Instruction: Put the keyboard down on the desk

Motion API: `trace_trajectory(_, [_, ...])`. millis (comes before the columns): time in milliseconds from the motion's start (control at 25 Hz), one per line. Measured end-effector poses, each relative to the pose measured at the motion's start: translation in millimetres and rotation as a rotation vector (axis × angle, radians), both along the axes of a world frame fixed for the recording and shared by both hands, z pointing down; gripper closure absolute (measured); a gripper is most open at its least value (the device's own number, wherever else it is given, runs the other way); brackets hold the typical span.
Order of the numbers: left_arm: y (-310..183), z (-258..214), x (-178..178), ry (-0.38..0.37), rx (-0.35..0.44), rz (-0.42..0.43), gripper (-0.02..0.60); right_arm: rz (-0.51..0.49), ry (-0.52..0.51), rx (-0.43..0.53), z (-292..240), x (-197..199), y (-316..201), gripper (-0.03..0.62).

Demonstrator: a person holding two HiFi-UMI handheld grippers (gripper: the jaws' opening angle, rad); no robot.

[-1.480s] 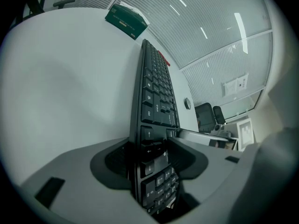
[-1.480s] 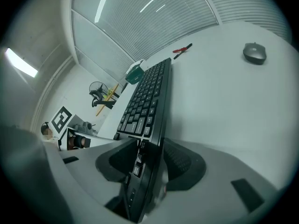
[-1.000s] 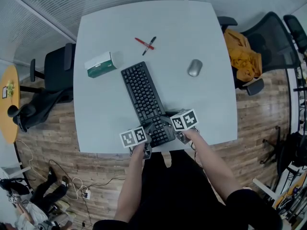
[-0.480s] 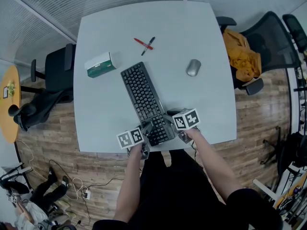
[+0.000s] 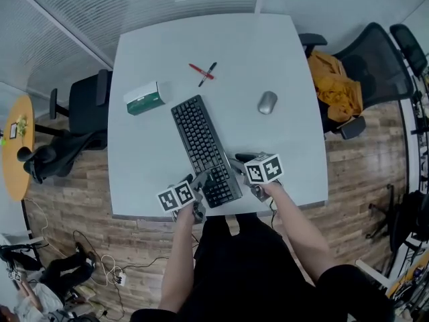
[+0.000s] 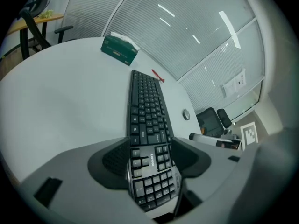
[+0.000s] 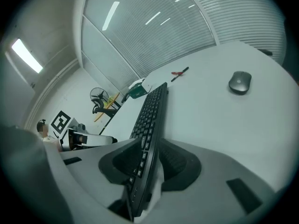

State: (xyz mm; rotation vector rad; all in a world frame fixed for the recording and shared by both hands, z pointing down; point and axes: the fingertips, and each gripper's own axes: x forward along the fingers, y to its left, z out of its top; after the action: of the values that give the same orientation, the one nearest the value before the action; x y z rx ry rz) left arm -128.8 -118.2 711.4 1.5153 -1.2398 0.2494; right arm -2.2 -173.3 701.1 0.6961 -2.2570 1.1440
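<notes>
Right tongs (image 7: 152, 158) pinching keyboard (image 5: 203, 149) near end edge-on, the only grip steadying it. Left tongs (image 6: 149, 155) spread wide, straddling same end, pads not pressing. Keyboard stretching ahead of the 2 tongs, seemingly lying on desk (image 5: 281, 59).

Wood-plank floor (image 5: 365, 156) surrounds a pale grey square desk (image 5: 281, 45); black mesh office chair (image 5: 375, 62) at two o'clock, ribbed glass wall (image 5: 100, 9) at twelve.

Matt black plastic keyboard (image 5: 203, 149); smooth matt pale-grey desk (image 5: 281, 59); satin metallic-grey mouse (image 5: 267, 102); wood-plank floor (image 5: 67, 200), dull finish.
</notes>
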Motion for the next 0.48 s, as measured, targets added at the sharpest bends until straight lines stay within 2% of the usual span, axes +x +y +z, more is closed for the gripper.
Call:
trace_trajectory(160, [-17.7,-32.6,-9.5,-0.013,0.122,-0.024,0.316,-0.009,-0.01,0.083,-29.5,5.5,-14.1,0.469])
trace_trajectory(320, [-35.8,-79.1,-24.1,-0.109,0.266,-0.031,0.318,-0.03,-0.028,0.19,-68.4,7.4,-30.6,0.483])
trace_trajectory(480, [-50.4,-133.4,-23.2,-0.207,0.418,0.007,0.319,-0.043,-0.018,0.336,-111.7,13.6,-48.5,0.496])
